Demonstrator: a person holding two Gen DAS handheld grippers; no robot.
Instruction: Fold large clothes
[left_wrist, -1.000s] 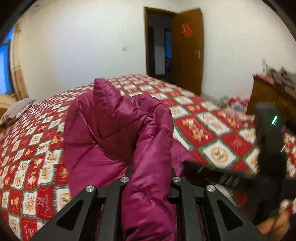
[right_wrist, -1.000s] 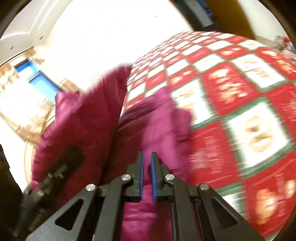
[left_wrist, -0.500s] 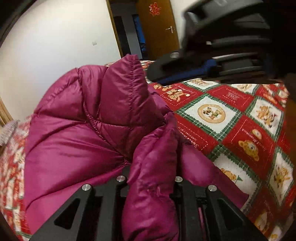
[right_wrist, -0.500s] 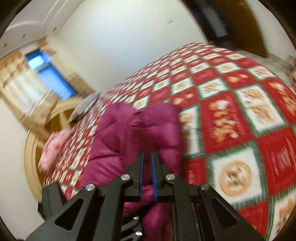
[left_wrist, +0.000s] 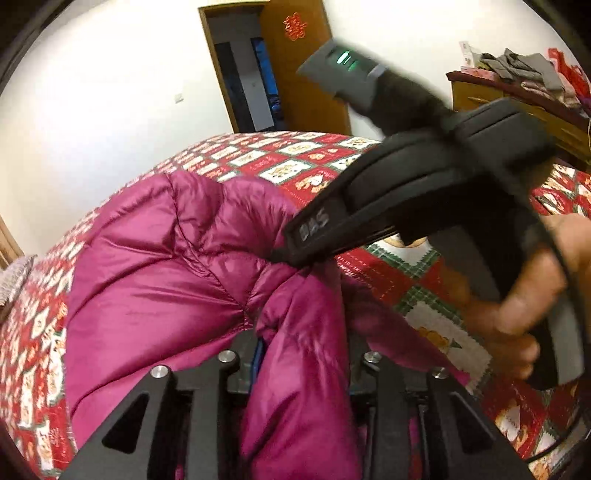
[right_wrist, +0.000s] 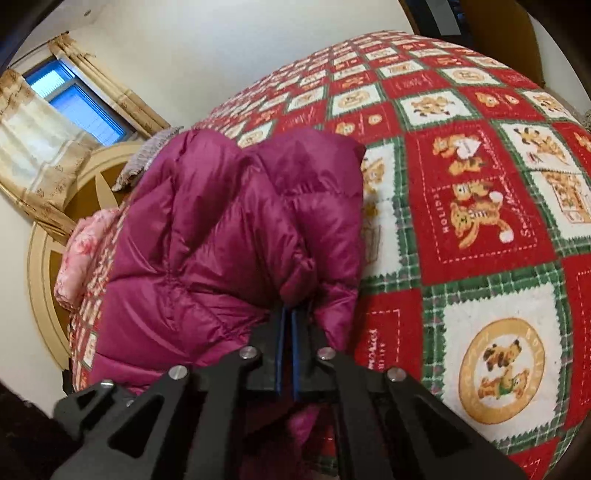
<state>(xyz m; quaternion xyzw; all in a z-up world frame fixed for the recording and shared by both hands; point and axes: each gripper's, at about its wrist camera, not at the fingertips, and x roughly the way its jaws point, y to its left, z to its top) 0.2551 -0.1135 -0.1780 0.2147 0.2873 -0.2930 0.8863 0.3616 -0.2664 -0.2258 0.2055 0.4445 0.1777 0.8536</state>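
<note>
Straight ahead of both your grippers lay the purple padded jacket (right_wrist: 229, 236), heaped on the checked bedspread (right_wrist: 480, 206), its long axis running away from you toward the far side of the bed. Your left gripper (left_wrist: 303, 354) had a thick roll of the jacket between its jaws; those jaws had just been opening, the blue pad on one side already stood a little off the cloth, and I could not tell if the other side was pressing. Your right gripper (right_wrist: 286, 325) had just been closing, and its jaws stood almost together, pinching a thin fold at the near edge of the jacket. From the left view, its tip (left_wrist: 306, 236) met the jacket just beyond your left gripper, so the two hands were very close. I judged that the right one carried the fold now, and the bulk lay ahead and to its left.
</note>
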